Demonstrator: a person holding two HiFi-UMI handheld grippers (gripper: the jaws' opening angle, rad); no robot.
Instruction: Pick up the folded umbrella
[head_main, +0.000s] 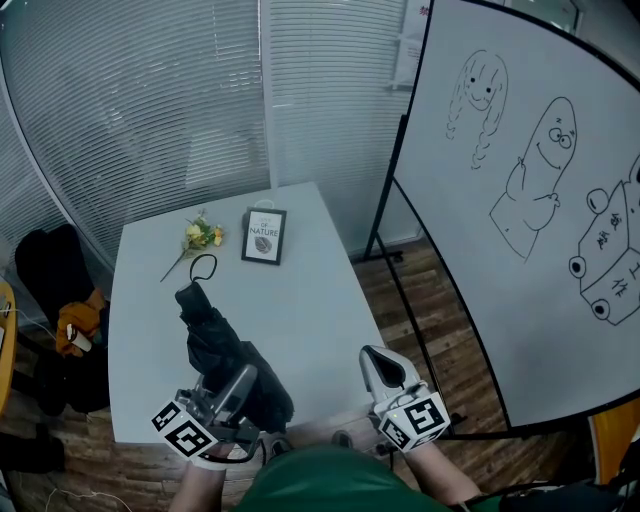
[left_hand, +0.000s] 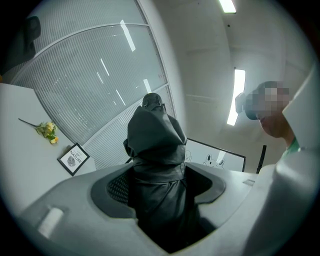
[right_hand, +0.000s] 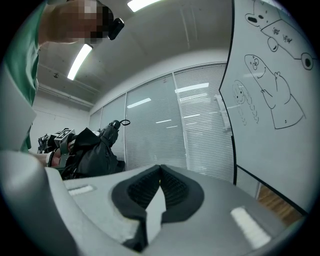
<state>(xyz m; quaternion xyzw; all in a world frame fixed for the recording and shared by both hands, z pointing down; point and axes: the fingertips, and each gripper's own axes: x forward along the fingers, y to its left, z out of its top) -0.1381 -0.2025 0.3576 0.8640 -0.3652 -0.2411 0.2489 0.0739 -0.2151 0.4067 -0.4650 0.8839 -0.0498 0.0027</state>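
The folded black umbrella (head_main: 213, 340) hangs over the near left part of the white table (head_main: 320, 300). Its handle end with a thin loop strap points away from me. My left gripper (head_main: 238, 388) is shut on the umbrella's bunched fabric. In the left gripper view the umbrella (left_hand: 155, 150) fills the gap between the pads of the left gripper (left_hand: 157, 187) and rises tilted upward toward the window. My right gripper (head_main: 381, 366) hovers at the table's near right edge, shut, holding nothing. In the right gripper view the tips of the right gripper (right_hand: 160, 186) meet, and the umbrella (right_hand: 94, 150) shows at the left.
A framed picture (head_main: 264, 236) and a small yellow flower sprig (head_main: 200, 237) sit at the table's far side. A whiteboard (head_main: 530, 200) with drawings stands on the right. A dark chair with bags (head_main: 55, 300) is to the left. Window blinds lie behind.
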